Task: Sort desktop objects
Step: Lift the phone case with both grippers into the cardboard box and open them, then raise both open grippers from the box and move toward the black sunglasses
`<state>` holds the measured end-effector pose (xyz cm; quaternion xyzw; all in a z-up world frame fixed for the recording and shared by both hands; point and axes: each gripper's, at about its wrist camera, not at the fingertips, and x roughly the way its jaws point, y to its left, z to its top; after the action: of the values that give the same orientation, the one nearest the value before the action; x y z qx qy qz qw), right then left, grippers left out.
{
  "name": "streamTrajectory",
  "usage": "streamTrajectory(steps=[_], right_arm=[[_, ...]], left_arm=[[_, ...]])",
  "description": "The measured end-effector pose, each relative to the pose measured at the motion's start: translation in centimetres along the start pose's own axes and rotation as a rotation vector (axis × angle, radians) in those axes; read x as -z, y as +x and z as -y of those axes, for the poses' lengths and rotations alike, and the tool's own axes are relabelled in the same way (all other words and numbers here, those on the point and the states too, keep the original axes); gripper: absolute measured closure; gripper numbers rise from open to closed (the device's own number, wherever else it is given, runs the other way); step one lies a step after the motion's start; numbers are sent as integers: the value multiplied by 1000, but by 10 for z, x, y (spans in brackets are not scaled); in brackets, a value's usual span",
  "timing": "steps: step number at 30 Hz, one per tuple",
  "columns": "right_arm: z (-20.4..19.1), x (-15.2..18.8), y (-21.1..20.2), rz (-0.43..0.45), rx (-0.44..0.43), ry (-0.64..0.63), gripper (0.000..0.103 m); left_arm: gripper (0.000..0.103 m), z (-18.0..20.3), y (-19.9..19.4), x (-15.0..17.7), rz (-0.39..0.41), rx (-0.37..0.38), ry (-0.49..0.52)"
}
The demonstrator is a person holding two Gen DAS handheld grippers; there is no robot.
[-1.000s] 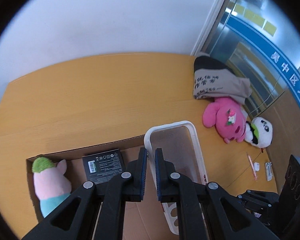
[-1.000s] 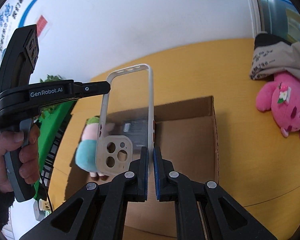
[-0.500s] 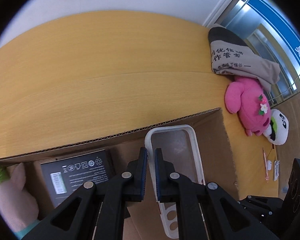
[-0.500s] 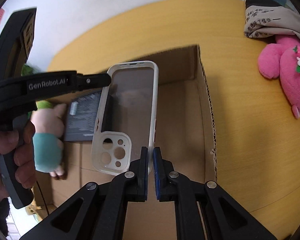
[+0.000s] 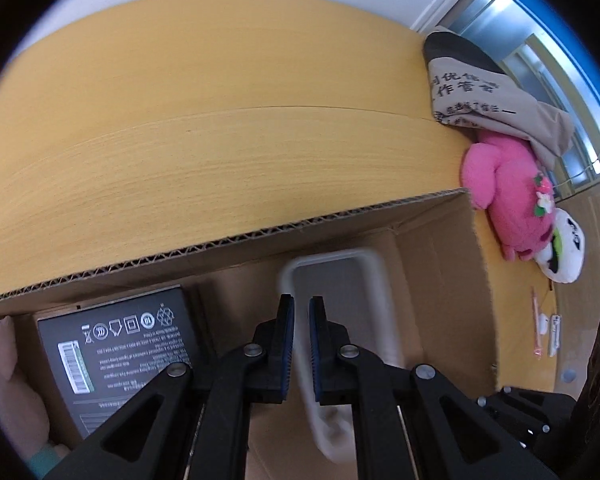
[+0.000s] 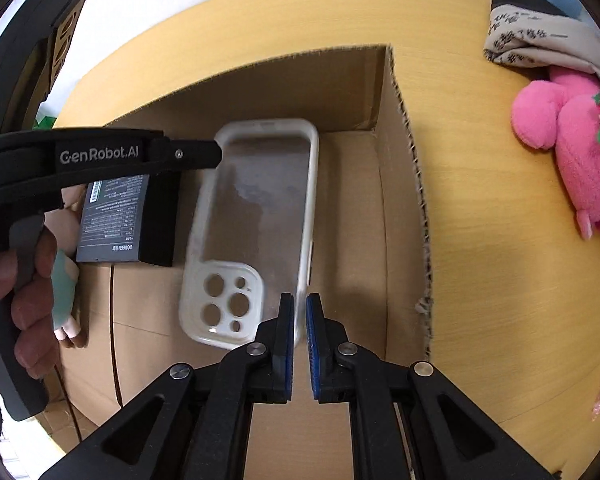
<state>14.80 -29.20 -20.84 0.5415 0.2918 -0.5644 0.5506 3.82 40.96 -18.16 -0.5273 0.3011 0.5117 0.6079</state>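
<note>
Item in hand: phone case (image 6: pixel 260 216), pinched at its long edges by our left claw (image 5: pixel 301 312) and right claw (image 6: pixel 300 308), hanging inside the cardboard box (image 6: pixel 404 184) beside the black carton (image 6: pixel 116 216); next we judge: lower, then release.

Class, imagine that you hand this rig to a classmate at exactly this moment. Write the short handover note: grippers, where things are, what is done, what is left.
Left gripper: shut on the phone case's long edge.
Right gripper: shut on the opposite long edge, near the camera cut-out.
The case hangs between both grippers, inside the cardboard box; whether it touches the floor, I cannot tell.
Done: a black packet and a pastel plush toy already lie in the box.
Left: release the case, then probably fetch the pink plush, the panda plush, the printed bag and the small items on the table.
</note>
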Motion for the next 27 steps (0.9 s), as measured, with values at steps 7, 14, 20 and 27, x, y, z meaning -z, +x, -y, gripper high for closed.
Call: streamTrajectory(steps=[7,14,20,27], right_arm=[[-13,6,-57,135,25,-70,17],[-23,31,-131,225,17,-115,0],[-41,61,-172,263,-17,-118,0],[-47,99,-213,296,-132,-139,100]], left_arm=[[60,21,-64,16,102,-27,22],[28,46,-188,80,345,-148,34],[27,59,-258,141,416,-255,-15],[102,63,-288,194,400,-243,-90]])
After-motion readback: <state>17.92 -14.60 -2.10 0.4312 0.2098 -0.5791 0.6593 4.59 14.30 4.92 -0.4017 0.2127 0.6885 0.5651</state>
